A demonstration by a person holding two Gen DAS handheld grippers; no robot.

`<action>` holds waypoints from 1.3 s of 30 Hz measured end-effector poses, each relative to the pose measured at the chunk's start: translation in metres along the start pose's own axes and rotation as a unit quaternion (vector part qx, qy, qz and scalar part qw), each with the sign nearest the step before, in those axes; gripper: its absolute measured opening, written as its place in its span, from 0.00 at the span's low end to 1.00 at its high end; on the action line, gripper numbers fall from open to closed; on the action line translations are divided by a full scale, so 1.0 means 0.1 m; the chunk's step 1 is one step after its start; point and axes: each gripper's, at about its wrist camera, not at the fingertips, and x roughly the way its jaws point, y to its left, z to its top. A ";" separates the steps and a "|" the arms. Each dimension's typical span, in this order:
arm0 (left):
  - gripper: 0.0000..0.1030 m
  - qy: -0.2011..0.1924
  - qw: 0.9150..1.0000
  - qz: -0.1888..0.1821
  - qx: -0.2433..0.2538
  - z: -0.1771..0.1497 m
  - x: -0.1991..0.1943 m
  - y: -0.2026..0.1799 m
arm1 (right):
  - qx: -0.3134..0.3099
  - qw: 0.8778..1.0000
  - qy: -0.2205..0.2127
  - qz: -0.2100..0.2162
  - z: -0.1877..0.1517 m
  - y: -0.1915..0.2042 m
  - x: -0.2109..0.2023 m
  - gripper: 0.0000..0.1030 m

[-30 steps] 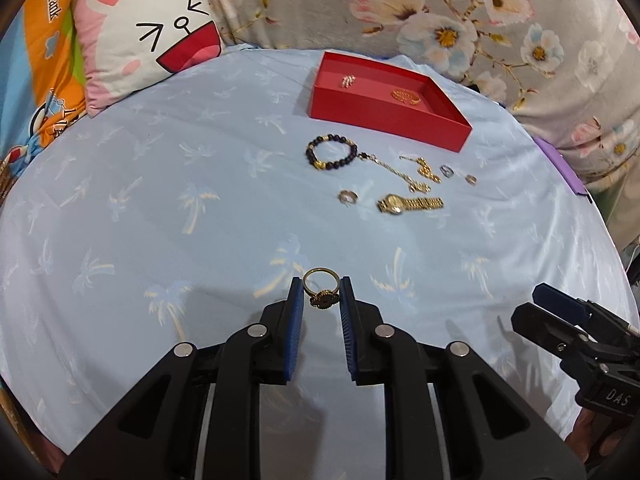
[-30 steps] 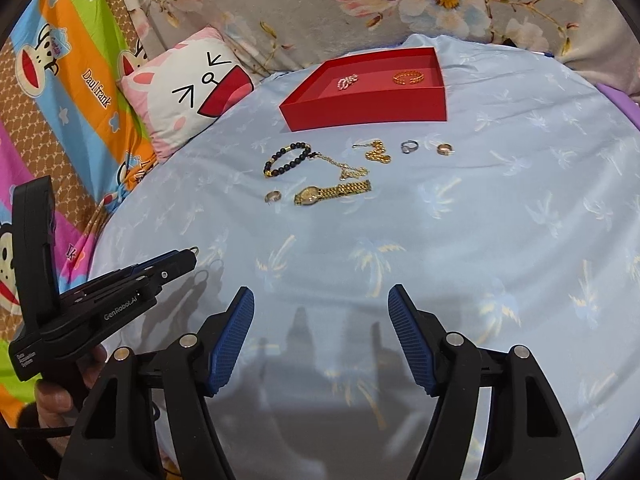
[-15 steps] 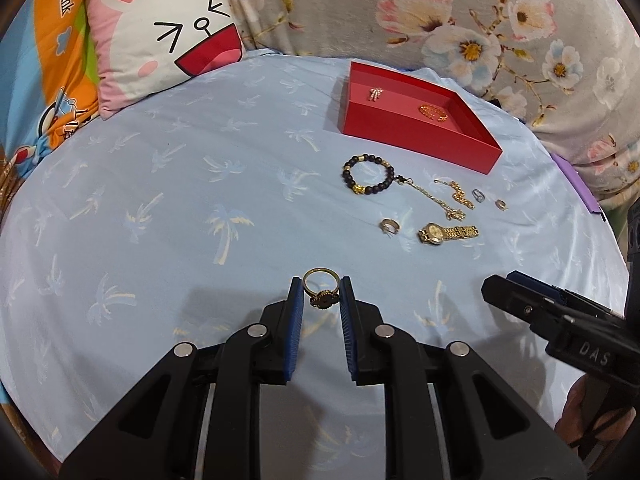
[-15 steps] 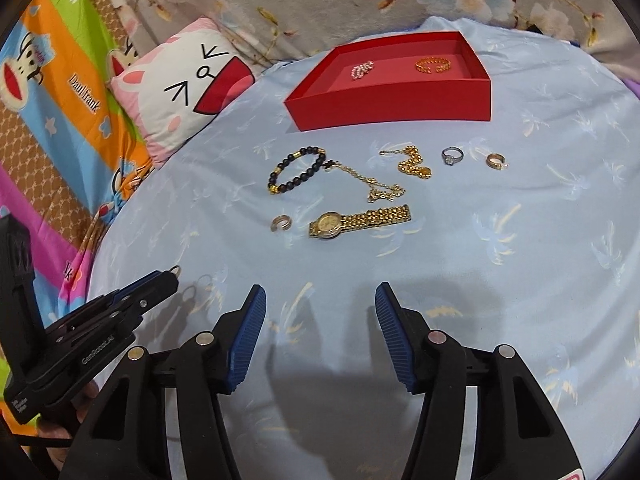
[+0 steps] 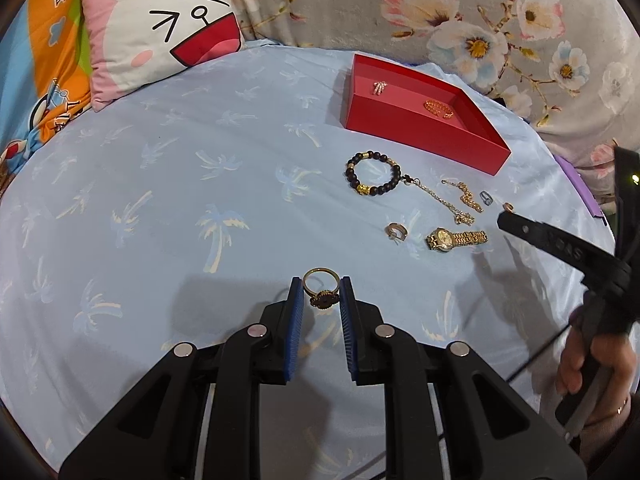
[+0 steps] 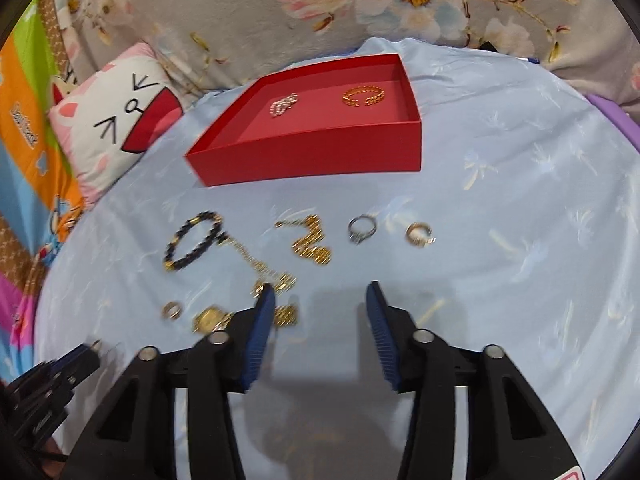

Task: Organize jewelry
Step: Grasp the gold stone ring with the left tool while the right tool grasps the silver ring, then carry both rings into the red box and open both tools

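My left gripper [image 5: 321, 294] is shut on a gold ring with a dark stone [image 5: 322, 291], held above the blue cloth. A red tray [image 6: 320, 156] at the back holds a pearly brooch [image 6: 284, 105] and a gold bangle [image 6: 363, 96]. In front of it lie a black bead bracelet [image 6: 192, 240], a gold chain [image 6: 310, 242], a silver ring [image 6: 361, 229], a gold band [image 6: 419, 235], a small ring [image 6: 172, 311] and a gold watch [image 5: 456, 238]. My right gripper [image 6: 320, 300] hovers just short of the chain, its jaws closing with nothing between them.
A cartoon-face pillow [image 5: 160, 36] sits at the back left on a striped cartoon blanket [image 5: 36, 60]. Floral fabric [image 6: 400, 4] rises behind the tray. A purple object [image 5: 580, 188] lies at the right edge. A hand [image 5: 592, 360] grips the right tool.
The right gripper has moved forward toward the jewelry and its jaws have narrowed. The left gripper, still holding the ring, drifted slightly; the tray and jewelry shifted right in its view.
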 end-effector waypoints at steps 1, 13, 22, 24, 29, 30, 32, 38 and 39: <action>0.17 0.001 1.000 0.000 -0.001 0.01 0.01 0.00 | -0.002 1.000 0.001 -0.006 0.04 -0.02 0.06 0.32; 0.17 0.005 1.000 0.003 -0.002 0.08 0.11 -0.02 | 0.005 1.000 0.005 -0.029 0.24 -0.12 0.37 0.14; 0.17 -0.001 1.000 -0.001 0.000 0.14 0.10 -0.07 | 0.012 0.999 -0.004 -0.032 0.24 -0.17 0.33 0.06; 0.17 -0.004 1.000 -0.002 0.001 0.16 0.09 -0.08 | 0.019 0.999 -0.013 -0.024 0.24 -0.20 0.22 0.06; 0.17 -0.020 1.000 -0.007 0.015 0.37 0.05 -0.16 | 0.016 0.998 -0.056 -0.008 0.38 -0.24 -0.18 0.06; 0.17 -0.025 0.999 -0.011 0.019 0.45 0.05 -0.20 | 0.014 0.998 -0.064 -0.006 0.43 -0.24 -0.25 0.06; 0.17 -0.035 0.999 -0.022 0.028 0.64 0.05 -0.29 | 0.008 0.997 -0.077 0.001 0.56 -0.23 -0.36 0.06; 0.17 -0.077 0.994 -0.045 0.068 1.35 0.21 -0.68 | -0.009 0.994 -0.104 0.013 1.09 -0.21 -0.38 0.06; 0.17 -0.081 0.993 -0.045 0.071 1.46 0.26 -0.73 | -0.012 0.994 -0.106 0.012 1.18 -0.21 -0.34 0.06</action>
